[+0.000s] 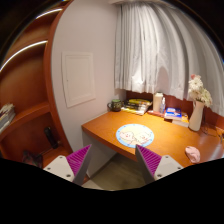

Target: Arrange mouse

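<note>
A wooden desk (110, 128) stands beyond my fingers, against a curtained window. A round, light patterned mat (135, 134) lies on it near its front edge. A small pink object (192, 153), possibly the mouse, lies on the desk to the right of the mat. My gripper (114, 165) is open and empty, well short of the desk and above the floor. Its magenta pads (79, 160) stand wide apart, with only the floor and the desk's front edge between them.
A vase of flowers (196, 108) stands at the desk's right. A white cup (158, 102), books and small items line the back by the curtains (160, 50). A wooden shelf unit (30, 90) stands to the left, beside a white wall panel (78, 78).
</note>
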A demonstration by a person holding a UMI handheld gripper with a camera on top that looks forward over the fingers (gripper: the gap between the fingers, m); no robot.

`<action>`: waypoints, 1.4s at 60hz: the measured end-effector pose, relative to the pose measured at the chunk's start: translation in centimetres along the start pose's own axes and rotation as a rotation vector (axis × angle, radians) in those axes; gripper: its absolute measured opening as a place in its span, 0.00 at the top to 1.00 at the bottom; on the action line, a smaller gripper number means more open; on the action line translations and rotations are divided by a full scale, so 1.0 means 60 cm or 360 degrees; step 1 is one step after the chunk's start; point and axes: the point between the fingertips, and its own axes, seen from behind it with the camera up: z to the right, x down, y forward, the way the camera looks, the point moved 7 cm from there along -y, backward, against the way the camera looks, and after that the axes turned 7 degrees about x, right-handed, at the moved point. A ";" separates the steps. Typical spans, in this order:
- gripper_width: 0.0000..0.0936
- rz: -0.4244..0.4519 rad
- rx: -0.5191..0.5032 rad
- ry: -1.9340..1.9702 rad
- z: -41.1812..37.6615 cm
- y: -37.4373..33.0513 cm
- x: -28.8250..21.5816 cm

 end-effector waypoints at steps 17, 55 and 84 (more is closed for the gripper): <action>0.07 -0.0303 0.0351 0.0122 0.205 0.005 0.171; 0.08 -0.0422 0.0843 0.0395 0.637 0.150 0.190; 0.42 -0.0481 0.0983 0.0552 0.714 0.213 0.172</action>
